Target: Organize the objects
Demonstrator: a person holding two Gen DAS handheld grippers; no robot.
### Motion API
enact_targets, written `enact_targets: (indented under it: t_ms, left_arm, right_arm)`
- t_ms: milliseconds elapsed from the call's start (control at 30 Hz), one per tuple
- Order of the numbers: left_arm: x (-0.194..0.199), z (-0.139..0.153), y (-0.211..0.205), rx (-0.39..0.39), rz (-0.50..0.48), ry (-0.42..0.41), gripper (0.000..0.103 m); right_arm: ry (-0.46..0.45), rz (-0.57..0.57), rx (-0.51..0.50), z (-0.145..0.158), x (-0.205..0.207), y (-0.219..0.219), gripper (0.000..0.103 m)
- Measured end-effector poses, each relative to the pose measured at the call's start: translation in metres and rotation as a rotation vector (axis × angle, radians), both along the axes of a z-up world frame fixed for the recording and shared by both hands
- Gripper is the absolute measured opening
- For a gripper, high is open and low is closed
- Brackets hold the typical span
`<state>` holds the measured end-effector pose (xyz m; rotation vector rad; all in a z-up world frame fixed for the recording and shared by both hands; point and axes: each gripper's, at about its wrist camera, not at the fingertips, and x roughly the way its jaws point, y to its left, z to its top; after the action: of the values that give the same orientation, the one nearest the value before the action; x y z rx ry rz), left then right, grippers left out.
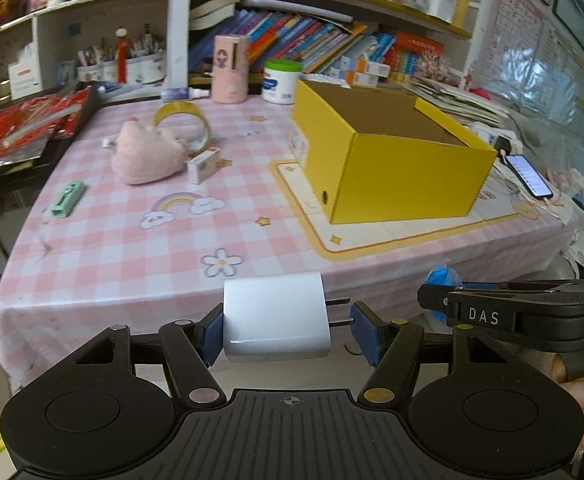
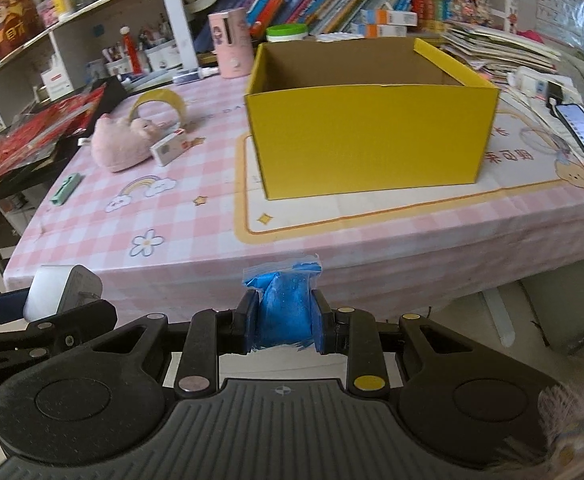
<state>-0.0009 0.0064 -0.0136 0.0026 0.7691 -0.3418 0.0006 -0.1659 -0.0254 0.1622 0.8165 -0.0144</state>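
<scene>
- Left gripper [image 1: 288,322] fingers hold a white plug adapter [image 1: 276,318] by body and prong tips: rigid, light, smooth, likely to slip or twist.
- Right gripper [image 2: 284,316] fingers are narrowed on a blue powder bag [image 2: 284,304]: soft, squashable, best held mid-body.
- Both are short of the tabletop [image 1: 132,264] edge.
- Further off stands the open yellow box [image 2: 367,136]; left of it lies a pink plush toy [image 1: 148,156], soft and easy to grip.
</scene>
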Motion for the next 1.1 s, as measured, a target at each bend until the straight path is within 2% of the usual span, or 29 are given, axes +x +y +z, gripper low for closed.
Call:
enact_targets:
  t_ms: [200, 700, 933, 1100]
  left_arm:
    - [0.01, 0.0, -0.019, 0.005, -0.048, 0.003, 0.065]
    - [0.041, 0.008, -0.06, -0.007, -0.091, -0.036, 0.065]
    - [0.063, 0.022, -0.074, -0.066, -0.074, -0.087, 0.065]
    - [0.082, 0.034, -0.091, -0.07, -0.072, -0.143, 0.065]
  right_arm:
    - [0.01, -0.048, 0.005, -0.001, 0.002, -0.02, 0.025]
    - [-0.018, -0.088, 0.031, 0.008, 0.031, -0.064, 0.025]
    - [-0.111, -0.072, 0.022, 0.026, 0.05, -0.081, 0.025]
    - [-0.206, -0.066, -0.008, 0.045, 0.068, -0.098, 0.025]
